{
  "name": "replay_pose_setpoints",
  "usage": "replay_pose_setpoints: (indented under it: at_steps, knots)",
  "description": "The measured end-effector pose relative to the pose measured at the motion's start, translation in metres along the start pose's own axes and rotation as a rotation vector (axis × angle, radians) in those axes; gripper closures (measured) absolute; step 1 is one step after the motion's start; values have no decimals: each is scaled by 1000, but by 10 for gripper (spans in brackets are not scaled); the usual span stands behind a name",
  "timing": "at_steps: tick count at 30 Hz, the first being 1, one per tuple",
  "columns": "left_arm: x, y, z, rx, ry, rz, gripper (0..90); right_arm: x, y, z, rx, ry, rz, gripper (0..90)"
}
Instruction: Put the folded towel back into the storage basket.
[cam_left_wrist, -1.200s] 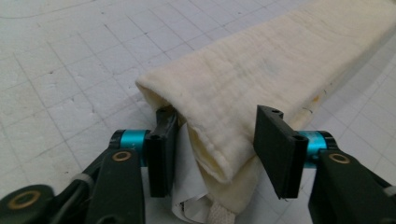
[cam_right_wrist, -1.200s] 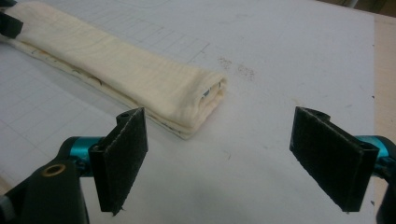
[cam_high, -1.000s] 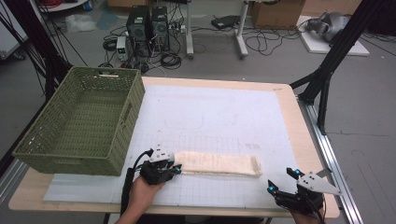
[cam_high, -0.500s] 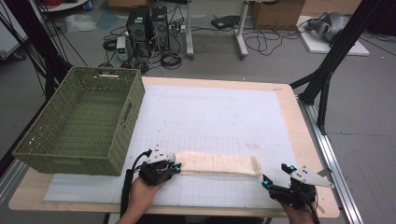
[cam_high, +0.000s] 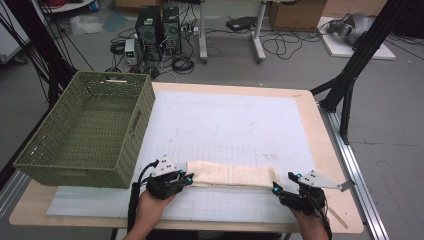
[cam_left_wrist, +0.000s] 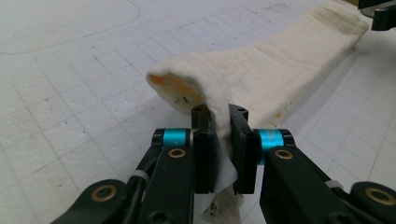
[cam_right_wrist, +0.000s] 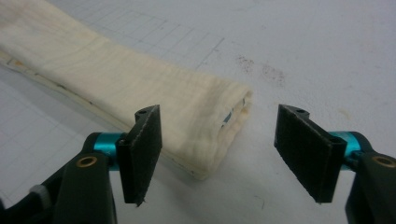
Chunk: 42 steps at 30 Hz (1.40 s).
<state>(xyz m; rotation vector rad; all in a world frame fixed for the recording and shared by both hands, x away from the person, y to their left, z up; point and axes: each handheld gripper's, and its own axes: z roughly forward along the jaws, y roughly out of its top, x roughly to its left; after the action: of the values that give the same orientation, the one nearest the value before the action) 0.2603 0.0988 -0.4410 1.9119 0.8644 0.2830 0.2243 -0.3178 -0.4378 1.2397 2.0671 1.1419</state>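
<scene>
Left gripper (cam_left_wrist: 219, 140) clamped on folded cloth (cam_left_wrist: 275, 70) — right gripper (cam_right_wrist: 219, 149) wide apart.

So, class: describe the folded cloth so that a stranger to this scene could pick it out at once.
Find the green basket at the table's left. Just right of its near corner, a long folded cream cloth lies flat along the near edge of the white gridded mat. It is the sole soft, pale thing there.

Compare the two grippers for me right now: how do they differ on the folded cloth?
The left gripper is shut on the cloth's near end, lifting its corner; the right gripper is open, jaws wide either side of the far end, not yet gripping it. Left sits beside the basket, right near the table's other edge. Both have black jaws.
</scene>
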Motion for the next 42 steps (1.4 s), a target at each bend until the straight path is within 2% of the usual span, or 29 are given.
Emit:
replay_pose_setpoints:
  at_steps: [5, 10, 12, 15, 21, 25, 28, 29, 30, 31, 32, 42]
  knots:
    - [0, 0, 0, -2, -2, 0, 807, 0, 0, 5, 20, 5, 3, 370]
    - [0, 0, -1, -5, -2, 6, 807, 3, -1, 13, 70, -3, -15, 429]
    - [-1, 0, -1, -6, -4, 11, 807, 4, -2, 16, 98, 1, -27, 480]
    - [-1, 0, -2, -5, -5, 16, 807, 2, -2, 18, 110, 24, 0, 519]
    - [-1, 0, -2, -2, -4, 22, 806, 2, -3, 19, 110, 47, 19, 587]
    - [-2, 0, -1, -5, -4, 24, 806, 0, -5, 19, 111, 64, 75, 586]
    - [-1, 0, -1, -4, -4, 26, 806, 1, -5, 19, 109, 60, 70, 608]
    - [-1, 0, -2, -3, -4, 26, 806, 2, -4, 19, 124, 64, 102, 656]
    - [-2, 0, -1, -1, -4, 26, 806, 2, -3, 20, 129, 70, 110, 699]
    - [-1, 0, -1, 0, -3, 27, 807, 3, -2, 20, 133, 86, 103, 758]
    - [-2, 0, -1, 2, -1, 32, 807, 5, -2, 19, 137, 85, 87, 769]
    - [-2, -1, -2, 4, 1, 34, 812, 2, -1, 19, 143, 111, 115, 795]
